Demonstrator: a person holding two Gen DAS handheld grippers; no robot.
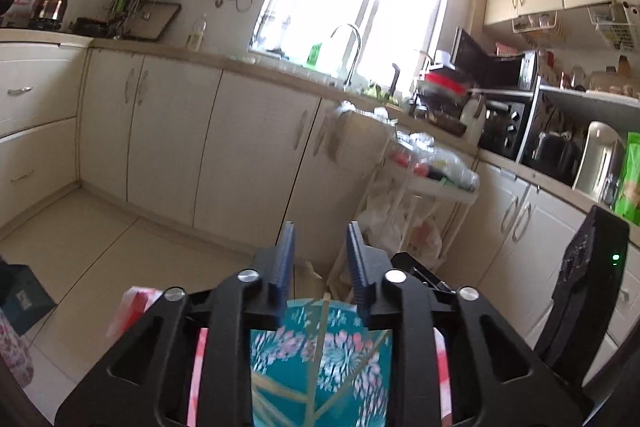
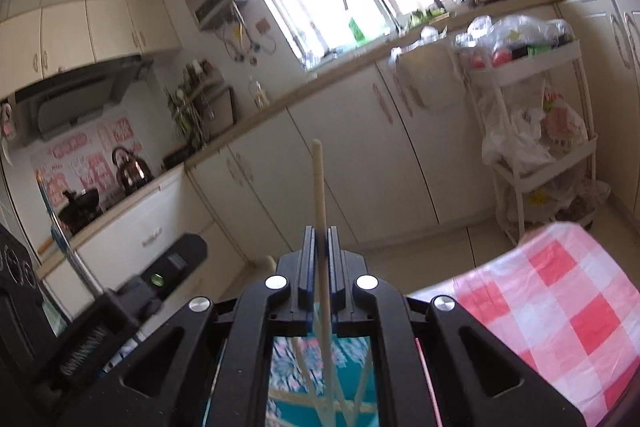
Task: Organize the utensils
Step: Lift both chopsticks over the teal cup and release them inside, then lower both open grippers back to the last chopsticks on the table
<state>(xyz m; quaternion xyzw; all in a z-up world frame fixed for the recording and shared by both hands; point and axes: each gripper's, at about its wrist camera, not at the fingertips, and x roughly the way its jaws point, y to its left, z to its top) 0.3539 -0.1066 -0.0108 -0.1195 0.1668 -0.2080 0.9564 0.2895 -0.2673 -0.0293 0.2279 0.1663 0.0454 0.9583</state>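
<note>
Kitchen cabinets fill the background as the right tongs (image 2: pixel 319 239) clamp one chopstick (image 2: pixel 320 187) pointing upward, the left tongs (image 1: pixel 320 247) gape empty, and more chopsticks (image 1: pixel 316 359) lie loose below both, so most sorting looks undone.

Chopstick (image 2: pixel 320 195) between right claw (image 2: pixel 320 251) fingers

Wood, cloth and plastic

The chopstick (image 2: pixel 319 195) looked pale matt wood; the checked tablecloth (image 2: pixel 560 311) soft cloth; the kettle (image 1: pixel 50 1) glossy metal.
</note>
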